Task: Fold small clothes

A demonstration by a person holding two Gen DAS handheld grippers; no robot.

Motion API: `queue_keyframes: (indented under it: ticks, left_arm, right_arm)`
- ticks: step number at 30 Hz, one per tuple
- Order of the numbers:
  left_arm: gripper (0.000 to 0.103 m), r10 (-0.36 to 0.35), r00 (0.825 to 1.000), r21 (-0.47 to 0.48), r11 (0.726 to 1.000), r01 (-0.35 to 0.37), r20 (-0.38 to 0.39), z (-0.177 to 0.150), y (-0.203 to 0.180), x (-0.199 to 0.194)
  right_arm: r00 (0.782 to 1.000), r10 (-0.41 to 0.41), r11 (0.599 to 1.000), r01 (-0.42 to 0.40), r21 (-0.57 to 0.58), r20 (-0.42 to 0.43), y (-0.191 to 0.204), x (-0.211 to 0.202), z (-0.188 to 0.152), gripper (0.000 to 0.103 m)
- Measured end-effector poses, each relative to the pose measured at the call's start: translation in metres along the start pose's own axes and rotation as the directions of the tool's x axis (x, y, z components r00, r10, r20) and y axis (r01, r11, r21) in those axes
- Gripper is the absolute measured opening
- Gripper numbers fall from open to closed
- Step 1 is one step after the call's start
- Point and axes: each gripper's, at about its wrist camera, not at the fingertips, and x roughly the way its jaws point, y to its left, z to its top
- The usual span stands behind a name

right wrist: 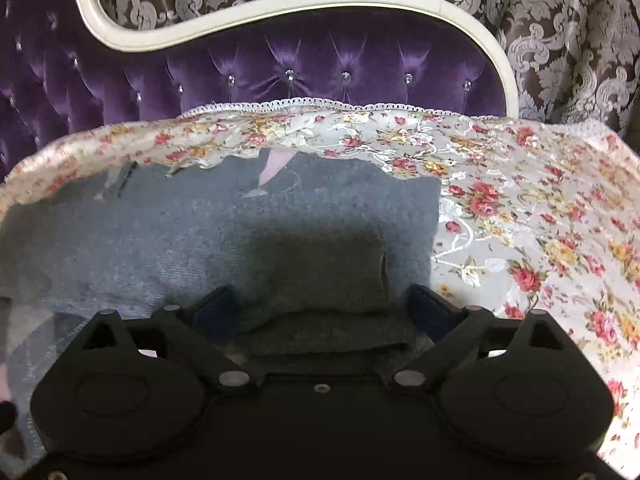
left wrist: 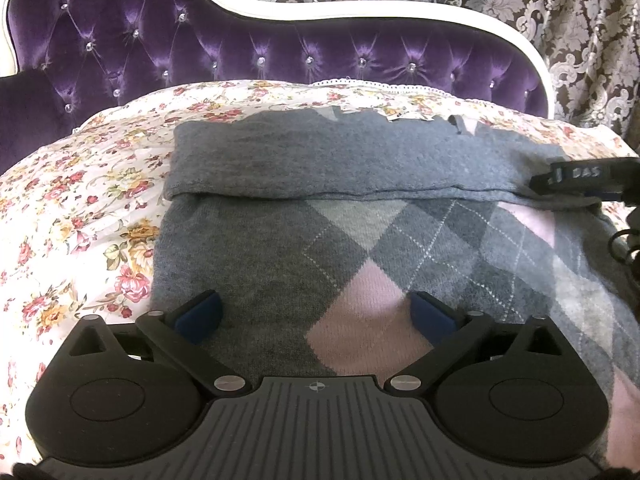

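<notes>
A grey argyle sweater point(left wrist: 360, 248) with pink and pale grey diamonds lies flat on the floral cover. A plain grey part point(left wrist: 320, 160) is folded across its far side. My left gripper point(left wrist: 316, 312) is open just above the sweater's near part, with nothing pinched between its blue pads point(left wrist: 200, 312). In the right wrist view, the right gripper point(right wrist: 324, 308) is open low over the grey knit point(right wrist: 240, 224). A folded grey edge point(right wrist: 328, 320) lies between its jaws, and the pads do not press on it. A black finger point(left wrist: 580, 180) of the right gripper shows at the sweater's right edge.
The floral cover point(right wrist: 540, 240) spreads over a sofa seat, with a lace trim point(right wrist: 320, 103) along its far edge. Behind it rises a purple tufted backrest point(left wrist: 280, 52) with a white frame. Patterned curtains point(left wrist: 560, 20) hang beyond. A black cable point(left wrist: 624, 240) is at the right.
</notes>
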Motion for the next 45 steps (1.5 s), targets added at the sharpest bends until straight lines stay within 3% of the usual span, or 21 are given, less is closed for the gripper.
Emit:
queue_keyframes:
  ticks: [5, 10, 14, 21, 28, 35, 39, 45]
  left_arm:
    - [0.103, -0.008, 1.000, 0.024, 1.000, 0.008, -0.012, 0.002, 0.001, 0.001]
    - [0.102, -0.040, 0.999, 0.043, 0.998, 0.040, -0.016, 0.003, 0.004, -0.002]
    - [0.081, -0.029, 0.999, 0.037, 0.999, 0.030, -0.034, 0.005, 0.012, -0.020]
    - [0.081, 0.006, 1.000, -0.061, 0.998, -0.007, -0.023, -0.011, 0.048, -0.083]
    - [0.081, -0.027, 0.997, -0.133, 0.991, 0.017, -0.072, -0.042, 0.071, -0.129]
    - [0.068, -0.064, 0.990, -0.127, 0.991, 0.049, -0.123, -0.072, 0.057, -0.143]
    - [0.068, -0.042, 0.991, -0.120, 0.992, 0.026, -0.131, -0.085, 0.049, -0.147]
    - [0.068, -0.066, 0.990, -0.113, 0.992, 0.052, -0.125, -0.093, 0.045, -0.148]
  right_arm:
    - [0.994, 0.076, 0.995, -0.081, 0.062, 0.076, -0.013, -0.042, -0.003, 0.097]
    - [0.967, 0.140, 0.986, -0.155, 0.055, 0.214, -0.018, -0.103, -0.023, 0.102]
    - [0.952, 0.179, 0.980, -0.194, 0.038, 0.247, -0.019, -0.145, -0.044, 0.102]
    - [0.942, 0.292, 0.954, -0.299, 0.017, 0.164, -0.028, -0.188, -0.088, 0.102]
    - [0.930, 0.366, 0.929, -0.366, 0.045, 0.021, -0.028, -0.208, -0.133, 0.102]
    - [0.910, 0.413, 0.906, -0.408, 0.109, -0.032, -0.028, -0.215, -0.163, 0.102]
    - [0.905, 0.423, 0.899, -0.415, 0.137, -0.037, -0.030, -0.217, -0.173, 0.102]
    - [0.886, 0.462, 0.875, -0.453, 0.169, -0.020, -0.031, -0.216, -0.178, 0.103]
